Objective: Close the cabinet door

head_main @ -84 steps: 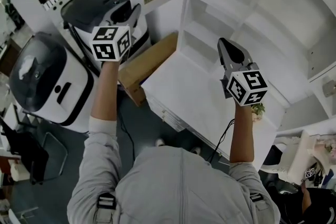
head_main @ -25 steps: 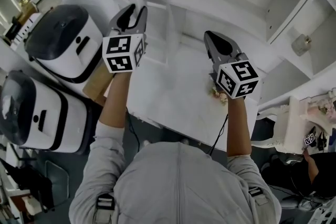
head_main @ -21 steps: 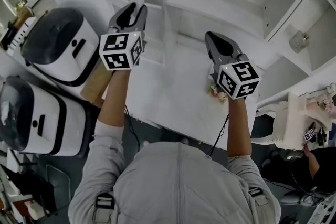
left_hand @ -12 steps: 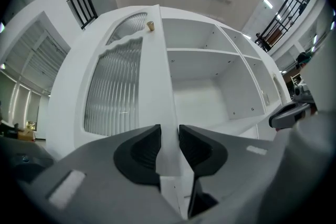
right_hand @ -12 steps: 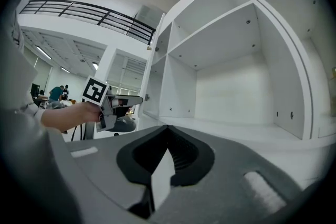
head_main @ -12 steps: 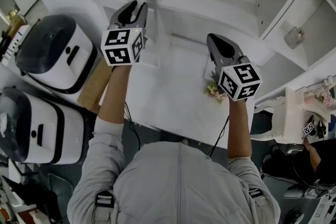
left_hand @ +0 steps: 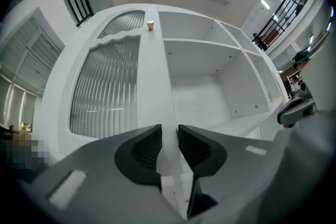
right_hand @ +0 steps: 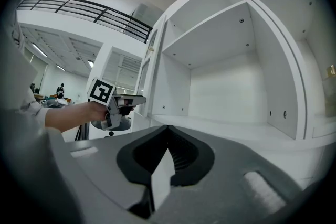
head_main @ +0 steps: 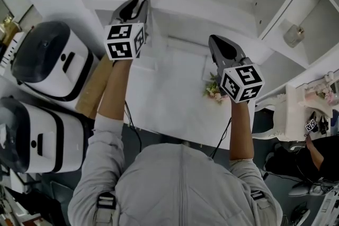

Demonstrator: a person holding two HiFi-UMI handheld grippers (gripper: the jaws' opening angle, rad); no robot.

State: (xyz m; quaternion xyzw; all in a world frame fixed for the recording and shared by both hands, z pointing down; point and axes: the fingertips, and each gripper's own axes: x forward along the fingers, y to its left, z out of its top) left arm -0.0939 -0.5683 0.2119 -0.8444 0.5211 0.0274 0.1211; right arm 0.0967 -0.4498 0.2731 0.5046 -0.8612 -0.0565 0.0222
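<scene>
Left gripper [left_hand: 169, 132] is being held level at the free edge of the cabinet door [left_hand: 105, 86]. Its jaws, which have just been closing, are being kept a narrow way apart. Only the door's white stile is being seen through the gap and no pad is being shown pressing on it, so nothing is being gripped.

The ribbed-glass door is being presented almost face-on in the left gripper view. It is lying beside the open shelves [left_hand: 202, 86], seemingly in line with the cabinet front. Its small knob [left_hand: 150, 25] is being shown on the stile nearest those shelves. The swing is therefore being judged as nearly or wholly finished.

Whether the door is being seated fully against its frame cannot be told, since no seam is being made out, white on white. What is being left, by this reading, is a last nudge home and the drawing back of the gripper.

Right gripper [right_hand: 168, 127] is being held clenched and empty above the counter [head_main: 169, 114]. It is being aimed at the open shelves, well apart from the door, and is being given no part in the closing. A small posy [head_main: 213, 90] is being left lying on the counter just beside it.
</scene>
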